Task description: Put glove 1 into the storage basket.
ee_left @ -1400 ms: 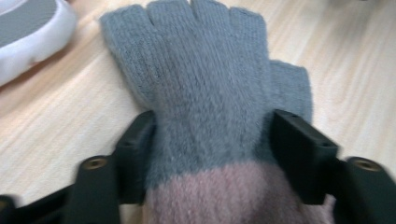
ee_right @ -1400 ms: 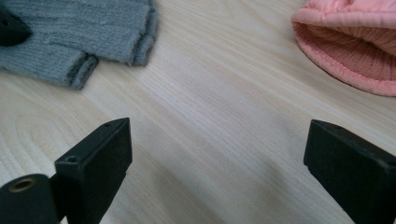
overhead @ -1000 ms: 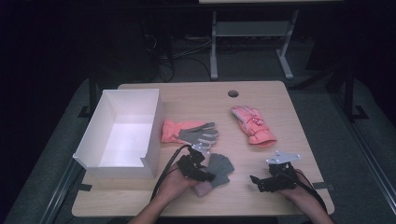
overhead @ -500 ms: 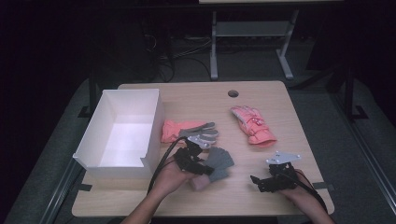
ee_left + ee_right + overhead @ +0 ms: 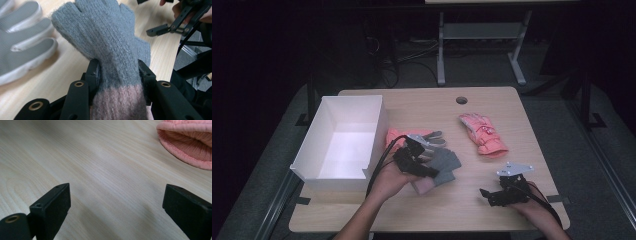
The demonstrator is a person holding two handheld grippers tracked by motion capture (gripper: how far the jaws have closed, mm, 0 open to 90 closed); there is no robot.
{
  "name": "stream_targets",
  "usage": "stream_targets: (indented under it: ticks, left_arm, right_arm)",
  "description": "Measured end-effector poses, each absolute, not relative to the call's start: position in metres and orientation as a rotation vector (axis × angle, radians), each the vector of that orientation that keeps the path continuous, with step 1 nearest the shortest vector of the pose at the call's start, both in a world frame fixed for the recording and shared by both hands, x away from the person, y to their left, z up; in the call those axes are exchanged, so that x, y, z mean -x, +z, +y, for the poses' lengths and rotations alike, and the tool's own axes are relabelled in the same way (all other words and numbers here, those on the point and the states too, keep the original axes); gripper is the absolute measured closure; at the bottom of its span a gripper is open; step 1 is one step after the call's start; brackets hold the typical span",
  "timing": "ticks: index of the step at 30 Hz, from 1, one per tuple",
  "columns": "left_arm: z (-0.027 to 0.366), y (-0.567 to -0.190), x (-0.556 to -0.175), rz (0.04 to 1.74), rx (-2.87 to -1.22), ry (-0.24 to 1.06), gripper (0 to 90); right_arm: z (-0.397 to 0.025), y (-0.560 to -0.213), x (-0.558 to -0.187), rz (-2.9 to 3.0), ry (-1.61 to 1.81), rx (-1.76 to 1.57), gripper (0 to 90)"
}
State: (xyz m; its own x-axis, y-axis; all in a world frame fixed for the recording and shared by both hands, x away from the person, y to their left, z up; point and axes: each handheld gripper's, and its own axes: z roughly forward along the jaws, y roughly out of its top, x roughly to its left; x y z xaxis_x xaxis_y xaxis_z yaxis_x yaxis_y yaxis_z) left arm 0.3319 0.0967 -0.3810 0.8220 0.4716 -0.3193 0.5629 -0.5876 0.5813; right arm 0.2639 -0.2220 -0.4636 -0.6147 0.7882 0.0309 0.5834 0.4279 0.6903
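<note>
While the white box (image 5: 343, 145) sits empty, none of the gloves has been put away — judging by the layout, sorting has barely begun. Clamped between the left gripper's (image 5: 117, 75) jaws at the cuff end, the grey knit glove (image 5: 110, 37) lies just right of the box. Near the table edge, the right gripper (image 5: 116, 205) rests wide open, the pink ski glove (image 5: 482, 132) beyond it.

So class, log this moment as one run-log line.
left gripper: shut on grey knit glove | right gripper: open, above table
</note>
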Motion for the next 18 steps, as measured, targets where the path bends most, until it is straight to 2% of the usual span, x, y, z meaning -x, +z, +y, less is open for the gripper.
stream_targets:
  ticks: [18]
  left_arm:
    - [0.125, -0.323, -0.349, 0.784, -2.252, -0.049, 61.6]
  right_arm:
    - [-0.220, -0.464, -0.263, 2.398, 0.969, -1.173, 7.6]
